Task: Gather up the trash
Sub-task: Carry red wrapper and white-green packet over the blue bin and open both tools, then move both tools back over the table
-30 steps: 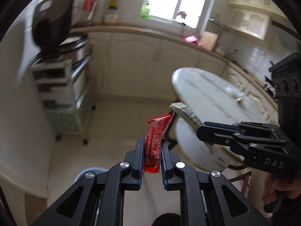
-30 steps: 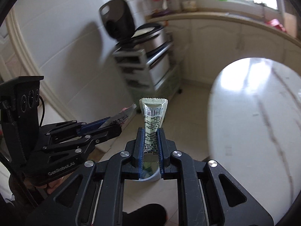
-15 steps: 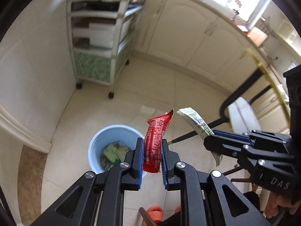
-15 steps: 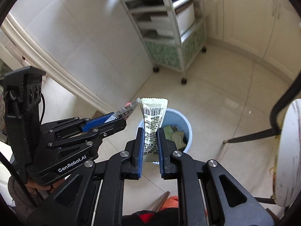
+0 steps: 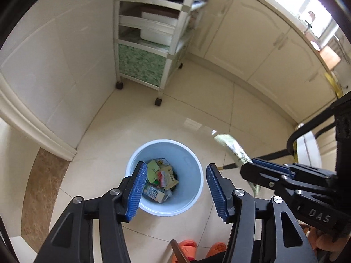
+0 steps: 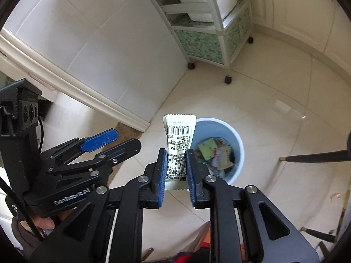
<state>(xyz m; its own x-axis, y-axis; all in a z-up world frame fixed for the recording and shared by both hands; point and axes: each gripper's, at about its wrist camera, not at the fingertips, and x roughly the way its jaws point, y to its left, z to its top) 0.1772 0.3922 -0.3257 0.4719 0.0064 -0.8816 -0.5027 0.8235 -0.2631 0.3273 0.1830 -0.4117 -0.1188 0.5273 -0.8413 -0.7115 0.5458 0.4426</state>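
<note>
A light blue bin (image 5: 186, 160) stands on the floor tiles, holding several wrappers and a small carton. My left gripper (image 5: 176, 166) hangs right above it, its jaws opening wide with nothing between them. A scrap with red print lies among the trash; I cannot tell if it is the red wrapper. The right gripper (image 6: 176, 151) holds a green-and-white wrapper (image 6: 178, 131) upright beside the bin (image 6: 210, 129). Its jaws are opening, but the pads still touch the wrapper's edges. From the left wrist, that wrapper (image 5: 232, 151) sticks out of the right gripper (image 5: 248, 166) to the bin's right.
A wheeled shelf cart (image 5: 153, 43) stands against the tiled wall behind the bin. Cream cabinets (image 5: 252, 50) run along the back. A table edge (image 5: 307, 144) and dark chair legs (image 6: 313, 155) are on the right. Orange slippers (image 5: 186, 246) show at the bottom.
Both grippers have dropped toward the floor and now hang over the bin. The left jaws have spread and the red wrapper has left them. The right jaws have widened slightly around the green-and-white wrapper.
</note>
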